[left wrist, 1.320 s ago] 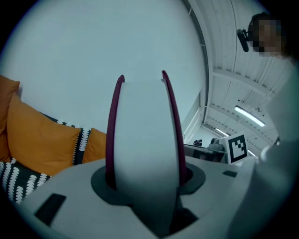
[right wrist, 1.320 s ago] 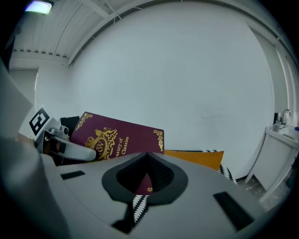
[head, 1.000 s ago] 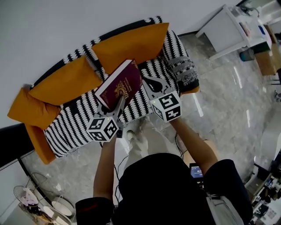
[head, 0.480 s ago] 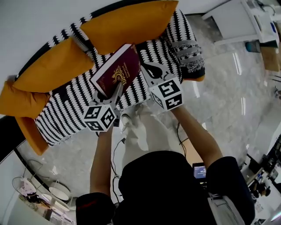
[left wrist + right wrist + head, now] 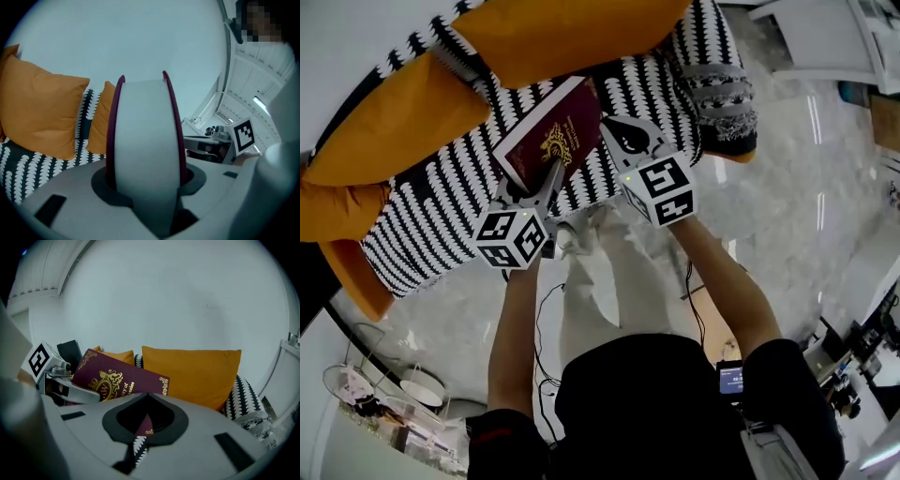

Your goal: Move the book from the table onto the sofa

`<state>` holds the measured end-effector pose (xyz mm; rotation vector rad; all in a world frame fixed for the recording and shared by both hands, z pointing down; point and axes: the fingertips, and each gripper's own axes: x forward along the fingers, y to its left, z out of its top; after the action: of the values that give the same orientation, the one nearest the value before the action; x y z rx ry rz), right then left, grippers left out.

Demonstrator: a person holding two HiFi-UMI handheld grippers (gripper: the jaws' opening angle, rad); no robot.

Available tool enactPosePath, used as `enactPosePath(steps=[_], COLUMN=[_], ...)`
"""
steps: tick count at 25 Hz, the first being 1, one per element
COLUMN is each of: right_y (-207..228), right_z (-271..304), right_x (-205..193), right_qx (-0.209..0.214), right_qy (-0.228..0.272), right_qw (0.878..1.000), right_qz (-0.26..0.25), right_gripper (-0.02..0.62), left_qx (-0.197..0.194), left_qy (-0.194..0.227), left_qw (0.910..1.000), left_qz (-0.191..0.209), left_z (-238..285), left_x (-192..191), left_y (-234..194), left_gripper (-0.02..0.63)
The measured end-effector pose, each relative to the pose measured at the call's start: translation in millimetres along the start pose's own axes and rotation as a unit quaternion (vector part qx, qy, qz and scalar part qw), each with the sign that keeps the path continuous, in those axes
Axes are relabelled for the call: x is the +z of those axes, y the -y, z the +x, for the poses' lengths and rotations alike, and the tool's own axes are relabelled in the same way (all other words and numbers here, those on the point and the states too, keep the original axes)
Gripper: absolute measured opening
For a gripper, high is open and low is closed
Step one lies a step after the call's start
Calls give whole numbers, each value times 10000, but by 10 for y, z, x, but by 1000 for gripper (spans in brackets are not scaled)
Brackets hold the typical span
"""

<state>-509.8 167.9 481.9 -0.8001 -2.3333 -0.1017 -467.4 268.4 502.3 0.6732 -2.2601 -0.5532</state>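
Left gripper (image 5: 548, 178) is clamping the maroon book (image 5: 551, 141) by its page edge, jaws pressing on both covers. The book is hanging tilted, gold-crest cover up, above the seat of the black-and-white sofa (image 5: 441, 206), in front of the sofa's orange cushions (image 5: 562, 33). Right gripper (image 5: 612, 131) is hovering over the sofa seat just beside the book's near corner, jaws closed together. Cannot tell whether its tip is touching the cover.
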Motion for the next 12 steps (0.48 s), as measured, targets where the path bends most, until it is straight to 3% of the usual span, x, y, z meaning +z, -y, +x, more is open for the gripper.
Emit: enactPosePath(steps=[12], right_y=[170], right_z=[436], right_x=[-583], right_qx=[-82], right_qy=[-304], right_qw=[9981], right_qz=[530], right_gripper=[17], left_qx=[90], left_qy=[-499], left_qw=[9987], left_qz=[-105], left_z=[353], left_x=[-495], left_y=[-412], left_gripper=[225])
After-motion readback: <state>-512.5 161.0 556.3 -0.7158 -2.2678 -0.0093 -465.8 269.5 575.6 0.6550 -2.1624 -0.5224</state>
